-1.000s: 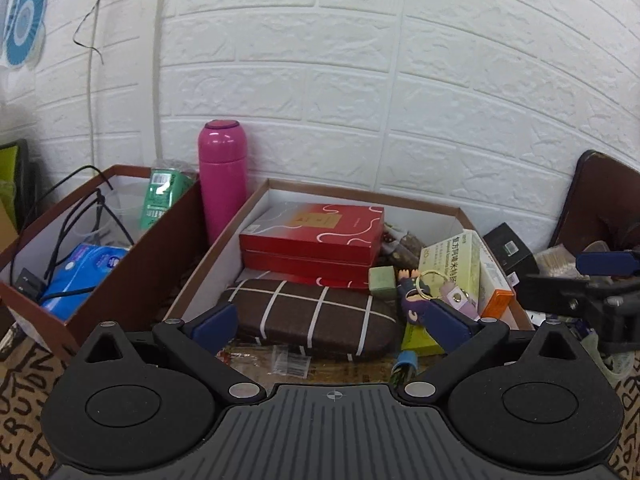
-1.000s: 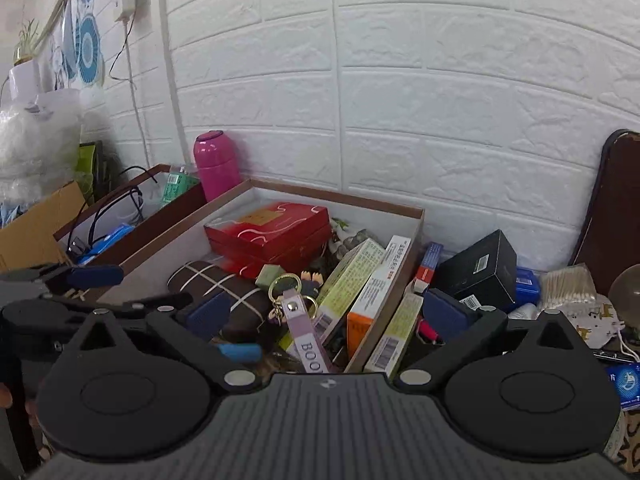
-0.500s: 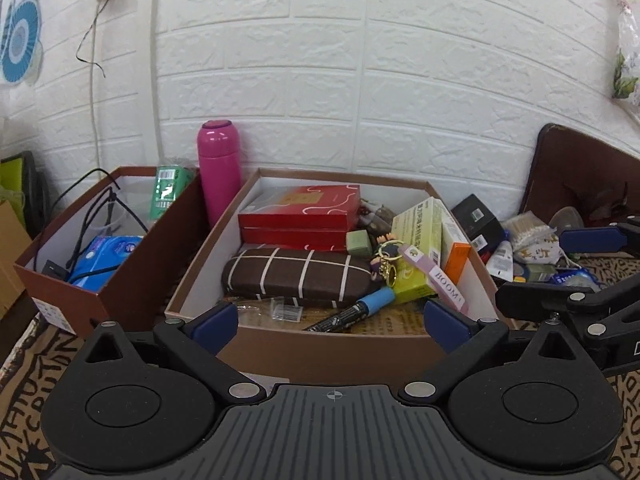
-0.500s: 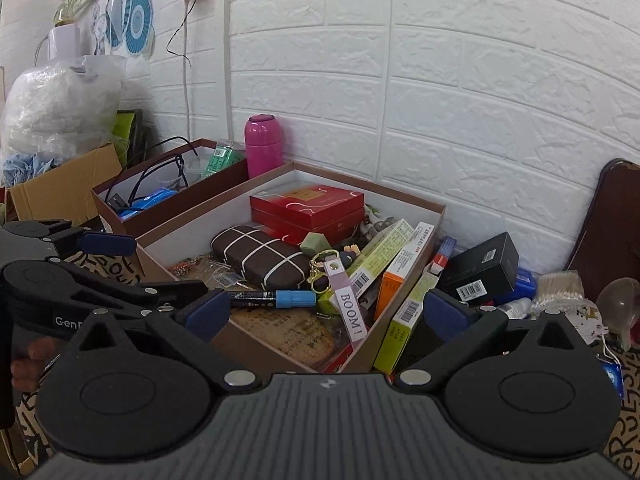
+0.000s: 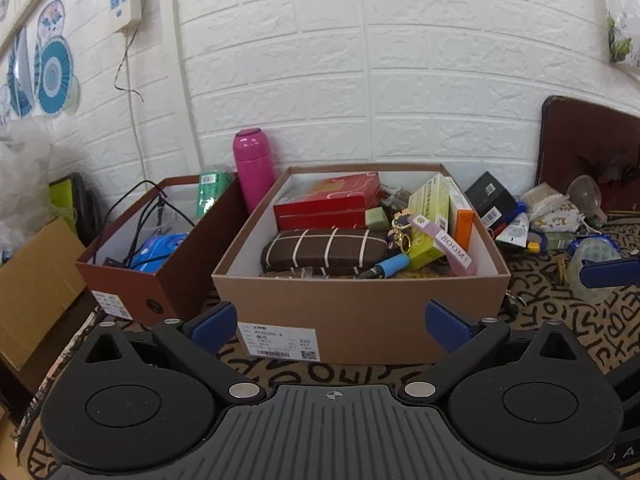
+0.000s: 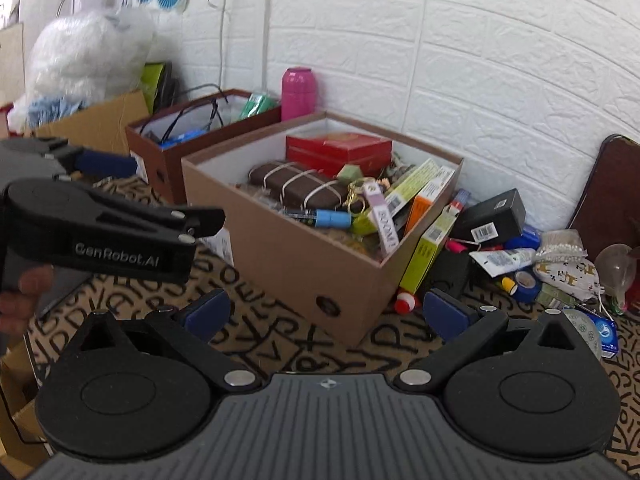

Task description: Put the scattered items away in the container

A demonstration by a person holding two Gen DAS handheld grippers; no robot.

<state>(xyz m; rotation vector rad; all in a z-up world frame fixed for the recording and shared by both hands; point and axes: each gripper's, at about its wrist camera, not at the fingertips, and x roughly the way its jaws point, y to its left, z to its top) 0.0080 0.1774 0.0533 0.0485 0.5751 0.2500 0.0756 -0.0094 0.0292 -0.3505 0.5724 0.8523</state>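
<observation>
The purple key strap (image 5: 448,245) lying in the tan box (image 5: 360,320) reads "BOOM!"; a white label (image 5: 280,342) on the box's front wall carries "225", a barcode and a QR code, its other print too small to read; the left tongs (image 6: 120,236) bear "GenRobot.AI" along their black side.

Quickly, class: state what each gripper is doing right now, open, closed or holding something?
Left gripper: open, holding nothing.
Right gripper: open, holding nothing.

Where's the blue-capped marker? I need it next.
In both views, the marker lies inside the tan box, near its front wall, beside the brown case.
</observation>
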